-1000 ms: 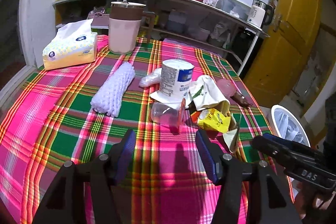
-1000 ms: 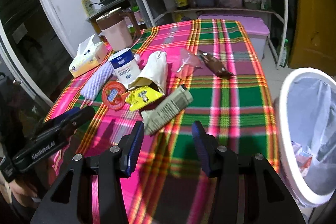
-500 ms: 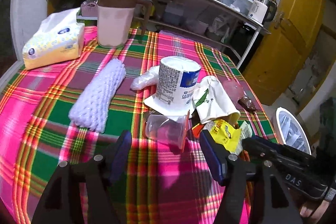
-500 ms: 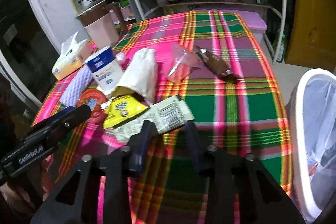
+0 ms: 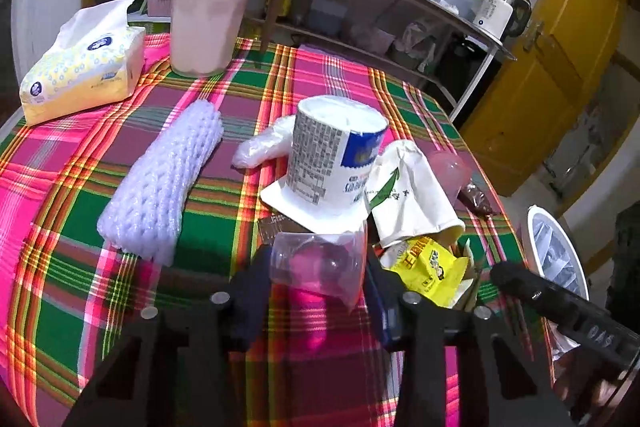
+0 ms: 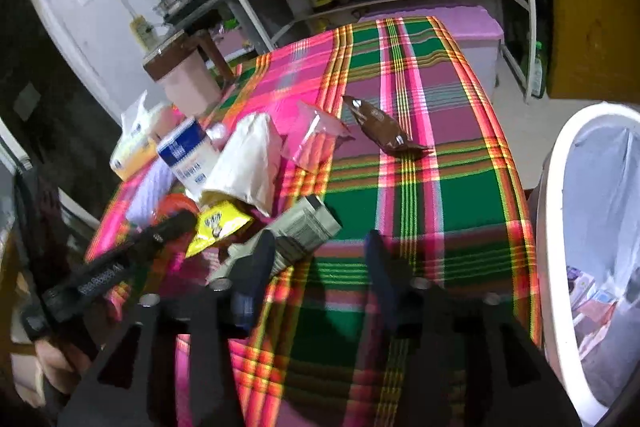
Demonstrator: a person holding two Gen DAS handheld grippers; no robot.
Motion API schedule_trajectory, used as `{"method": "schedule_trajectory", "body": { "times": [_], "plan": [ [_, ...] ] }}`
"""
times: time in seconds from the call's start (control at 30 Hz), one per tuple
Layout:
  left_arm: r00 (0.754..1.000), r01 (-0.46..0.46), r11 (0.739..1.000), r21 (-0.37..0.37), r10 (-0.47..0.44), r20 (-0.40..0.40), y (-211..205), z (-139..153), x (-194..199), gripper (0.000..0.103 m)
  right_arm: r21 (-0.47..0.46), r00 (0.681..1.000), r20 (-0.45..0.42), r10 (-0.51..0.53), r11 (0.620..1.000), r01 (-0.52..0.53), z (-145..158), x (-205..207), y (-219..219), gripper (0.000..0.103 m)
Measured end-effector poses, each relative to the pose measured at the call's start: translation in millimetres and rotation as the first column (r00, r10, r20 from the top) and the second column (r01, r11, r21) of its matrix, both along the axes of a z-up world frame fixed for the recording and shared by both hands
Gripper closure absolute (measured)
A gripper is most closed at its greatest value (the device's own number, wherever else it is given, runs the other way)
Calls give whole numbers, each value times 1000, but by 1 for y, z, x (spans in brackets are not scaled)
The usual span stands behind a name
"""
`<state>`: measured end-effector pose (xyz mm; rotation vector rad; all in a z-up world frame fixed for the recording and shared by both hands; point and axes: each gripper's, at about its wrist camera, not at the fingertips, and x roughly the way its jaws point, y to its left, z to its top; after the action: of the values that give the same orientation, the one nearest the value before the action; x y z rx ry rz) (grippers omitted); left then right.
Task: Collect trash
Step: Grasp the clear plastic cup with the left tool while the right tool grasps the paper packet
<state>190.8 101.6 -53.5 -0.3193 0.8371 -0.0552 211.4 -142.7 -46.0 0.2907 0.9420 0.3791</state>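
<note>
- Left wrist view: the fingers [image 5: 262, 283] of the left gripper [image 5: 316, 283] stand at lower centre, one on each side of a clear plastic cup [image 5: 318, 261] lying on its side; whether they press it I cannot tell.
- Just above the cup an upturned white tub [image 5: 336, 155] stands on the plaid counter [image 5: 80, 187], with a white paper bag [image 5: 412, 195] and a yellow wrapper [image 5: 430, 267] to its right.
- A foam net sleeve [image 5: 164, 179] lies left of centre, a tissue pack [image 5: 80, 67] at upper left.
- Right wrist view: the fingers [image 6: 260, 263] of the right gripper [image 6: 318, 259] are spread at lower centre; the left one overlaps a grey-green wrapper [image 6: 304, 227].
- A brown packet [image 6: 380, 131] lies above centre.
- The white trash bin [image 6: 560, 227] fills the right edge, beside the counter.
</note>
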Motion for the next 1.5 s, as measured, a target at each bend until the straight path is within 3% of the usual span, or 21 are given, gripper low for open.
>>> {"method": "schedule_trajectory", "body": {
  "times": [0.33,0.57,0.7,0.83,1.23,1.5],
  "plan": [
    [999,18,1000,25,-19,32,-7,8,-22,61,-61,998,-52,-24,998,21,-4,19,26,53],
    [999,12,1000,10,-12,33,-2,7,-32,61,-88,997,-77,22,996,-29,-3,13,39,53],
    [999,5,1000,6,-6,34,0,7,-37,61,-150,999,-44,31,988,-37,-4,10,48,53],
    [999,-8,1000,6,8,36,6,9,-43,61,-198,1000,-17,17,980,-19,-5,4,46,73],
    [997,12,1000,13,-13,71,-3,18,-61,61,-191,999,23,33,981,-28,3,-27,28,75],
    [991,72,997,23,-74,107,-31,35,-80,61,-183,997,75,34,983,-20,24,-59,8,75]
  ]
}}
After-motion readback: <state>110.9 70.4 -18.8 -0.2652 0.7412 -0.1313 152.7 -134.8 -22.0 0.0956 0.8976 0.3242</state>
